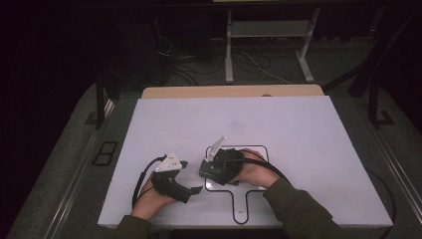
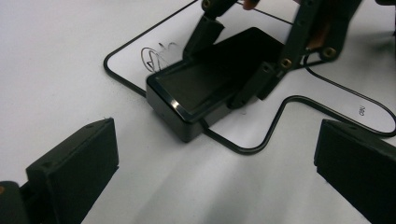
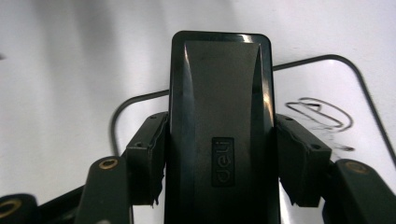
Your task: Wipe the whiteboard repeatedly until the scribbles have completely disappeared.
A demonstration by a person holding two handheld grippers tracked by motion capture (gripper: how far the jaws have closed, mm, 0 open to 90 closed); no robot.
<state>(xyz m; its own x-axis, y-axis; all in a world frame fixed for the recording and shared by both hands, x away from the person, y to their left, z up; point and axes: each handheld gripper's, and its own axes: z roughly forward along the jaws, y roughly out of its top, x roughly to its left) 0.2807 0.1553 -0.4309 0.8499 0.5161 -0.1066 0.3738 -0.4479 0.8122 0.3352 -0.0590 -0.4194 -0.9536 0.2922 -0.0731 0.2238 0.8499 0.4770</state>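
Clamping a black rectangular box between its two jaws, the right gripper is closing on the box's long sides, one pad pressing each flank, as the right gripper view is showing. The box is lying flat on the white table, and a small raised "deli" label is sitting on its glossy top. In the high view, the box and gripper are sitting near the middle of the table's front half, over a paddle-shaped outline drawn in black on the surface, with the outline's handle pointing toward the front edge. The left gripper view is showing the box straddling the outline's curved border, one end reaching past the line onto bare table and the other end lying inside it. A black scribble is lying inside the outline just beside the box.

The left gripper is resting low on the table to the left of the box, near the front edge, well short of touching it. Its jaws are standing wide apart and gripping nothing, with bare table between them in its own view. A grey three-cornered plate is sitting on top of it, and a cable is looping back toward the person's hand. A green sleeve is covering the right forearm.
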